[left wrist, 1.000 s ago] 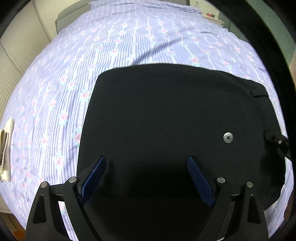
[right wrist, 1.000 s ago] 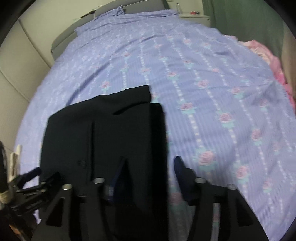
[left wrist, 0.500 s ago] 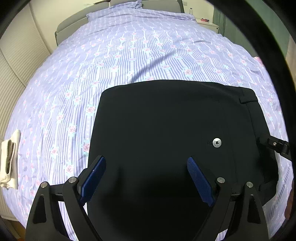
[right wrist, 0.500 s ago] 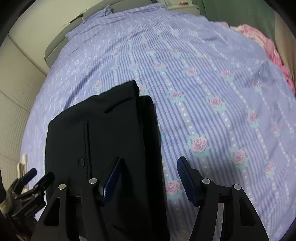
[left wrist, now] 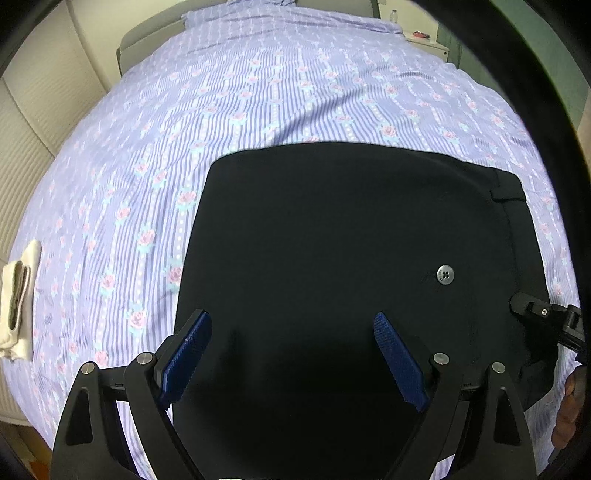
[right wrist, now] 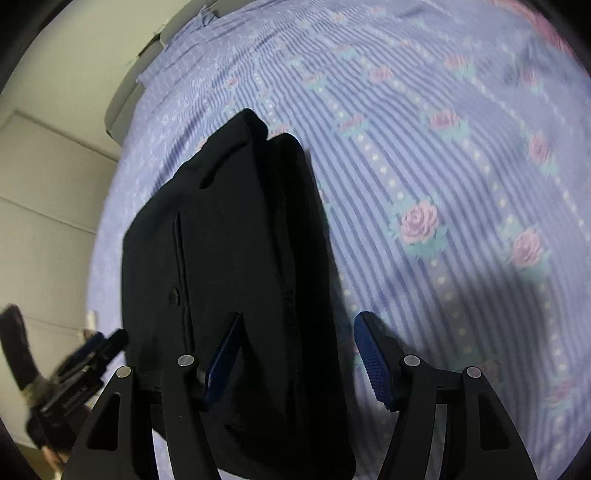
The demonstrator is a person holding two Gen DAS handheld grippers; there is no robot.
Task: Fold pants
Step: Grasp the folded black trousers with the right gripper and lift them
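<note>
Black pants (left wrist: 332, 240) lie folded into a rectangle on the purple rose-striped bed sheet (left wrist: 258, 92), with a silver button (left wrist: 445, 275) near their right side. My left gripper (left wrist: 290, 321) hovers open over the near part of the pants, with nothing between its blue pads. In the right wrist view the pants (right wrist: 236, 240) show as a thick folded stack. My right gripper (right wrist: 299, 321) stands open low over the stack's right edge, one finger above the cloth and the other above the sheet (right wrist: 443, 147). Each gripper also appears at the edge of the other's view.
A folded cream cloth (left wrist: 16, 299) lies at the bed's left edge. A white nightstand (left wrist: 424, 40) stands beyond the far right corner. Pink fabric (right wrist: 550, 29) sits at the far right of the bed. A pale wall (right wrist: 55, 184) runs along the left.
My right gripper has sunk and rolled, so the pants' right edge now looks larger and tilted between its fingers. The left gripper has barely moved and stays open.
</note>
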